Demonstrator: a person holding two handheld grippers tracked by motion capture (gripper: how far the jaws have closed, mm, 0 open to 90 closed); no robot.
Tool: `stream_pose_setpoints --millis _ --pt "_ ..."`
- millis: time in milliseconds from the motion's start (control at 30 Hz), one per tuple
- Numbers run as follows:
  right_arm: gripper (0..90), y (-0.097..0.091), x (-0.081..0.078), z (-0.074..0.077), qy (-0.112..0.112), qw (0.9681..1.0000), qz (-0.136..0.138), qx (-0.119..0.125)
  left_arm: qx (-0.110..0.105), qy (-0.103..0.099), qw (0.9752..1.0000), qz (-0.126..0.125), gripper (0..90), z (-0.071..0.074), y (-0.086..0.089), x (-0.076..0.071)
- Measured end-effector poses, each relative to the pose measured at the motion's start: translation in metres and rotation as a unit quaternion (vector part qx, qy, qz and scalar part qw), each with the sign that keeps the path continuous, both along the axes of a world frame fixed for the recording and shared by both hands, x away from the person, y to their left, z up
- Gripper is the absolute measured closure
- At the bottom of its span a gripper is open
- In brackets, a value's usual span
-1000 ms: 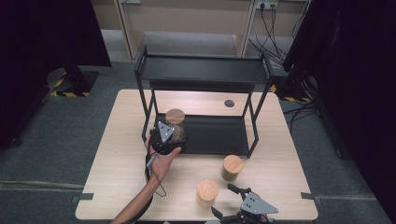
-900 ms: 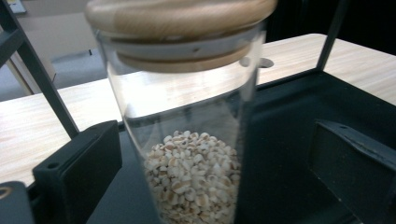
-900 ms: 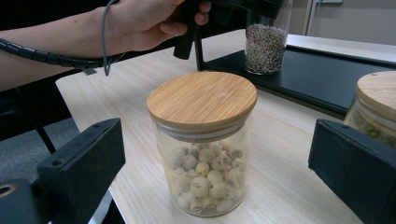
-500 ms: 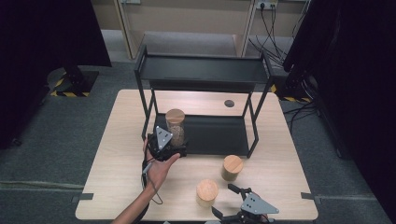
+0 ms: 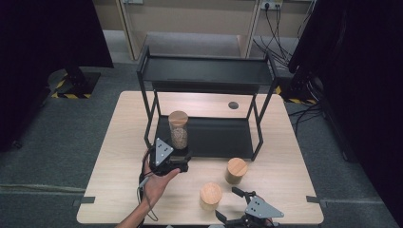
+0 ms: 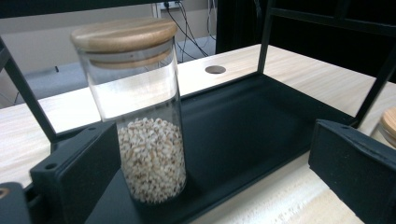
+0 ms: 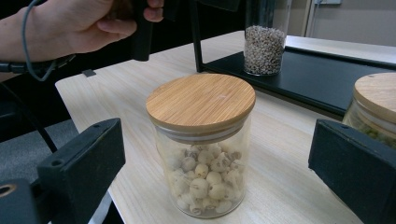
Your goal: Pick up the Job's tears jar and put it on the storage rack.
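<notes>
Overhead, the left tool (image 5: 177, 159) sits with jaws spread at the near left edge of the black rack's lower shelf (image 5: 223, 137), just short of the tall grain jar (image 5: 178, 129) standing there; the right tool (image 5: 240, 207), also spread, waits at the counter's near edge beside two short wood-lidded jars (image 5: 210, 196). The pale wooden counter (image 5: 114, 156) stands on grey carpet, with dark curtains on both sides and cables trailing at the far wall.

From the left gripper view, the tall jar (image 6: 135, 112) stands upright on the shelf between the open jaws but close to the left one — a sideways drift of the hand could nudge it, and being tall and narrow it might tip over.

From the right gripper view, the short jar of pale round seeds (image 7: 201, 144) sits between wide-open jaws, untouched. Closing off-centre could slide it on the smooth wood — perhaps into the neighbouring jar (image 7: 373, 112) at right.
</notes>
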State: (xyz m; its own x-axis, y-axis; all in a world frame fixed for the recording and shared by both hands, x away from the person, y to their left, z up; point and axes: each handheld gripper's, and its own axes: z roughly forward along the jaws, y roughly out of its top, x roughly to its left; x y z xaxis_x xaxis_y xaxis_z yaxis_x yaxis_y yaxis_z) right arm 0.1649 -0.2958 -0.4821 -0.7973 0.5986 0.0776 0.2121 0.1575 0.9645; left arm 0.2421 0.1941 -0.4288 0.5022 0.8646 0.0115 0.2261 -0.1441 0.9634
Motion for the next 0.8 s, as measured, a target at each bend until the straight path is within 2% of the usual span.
stream_pose_setpoints --millis 100,267,533,800 --pt "4.0 0.001 0.0 0.0 0.001 1.0 0.0 0.0 0.003 -0.001 1.0 -0.003 1.9 -0.002 0.006 -0.009" --pt "4.0 0.001 0.0 0.0 0.002 1.0 0.0 0.0 -0.007 0.005 0.9999 -0.013 2.0 -0.008 0.013 -0.024" --pt "4.0 0.001 0.0 0.0 0.002 1.0 0.0 0.001 -0.012 0.016 0.9991 -0.038 2.3 -0.017 0.015 -0.038" --pt "4.0 0.002 0.0 0.0 0.003 1.0 0.0 0.0 -0.021 0.024 0.9985 -0.045 2.4 -0.029 0.018 -0.048"
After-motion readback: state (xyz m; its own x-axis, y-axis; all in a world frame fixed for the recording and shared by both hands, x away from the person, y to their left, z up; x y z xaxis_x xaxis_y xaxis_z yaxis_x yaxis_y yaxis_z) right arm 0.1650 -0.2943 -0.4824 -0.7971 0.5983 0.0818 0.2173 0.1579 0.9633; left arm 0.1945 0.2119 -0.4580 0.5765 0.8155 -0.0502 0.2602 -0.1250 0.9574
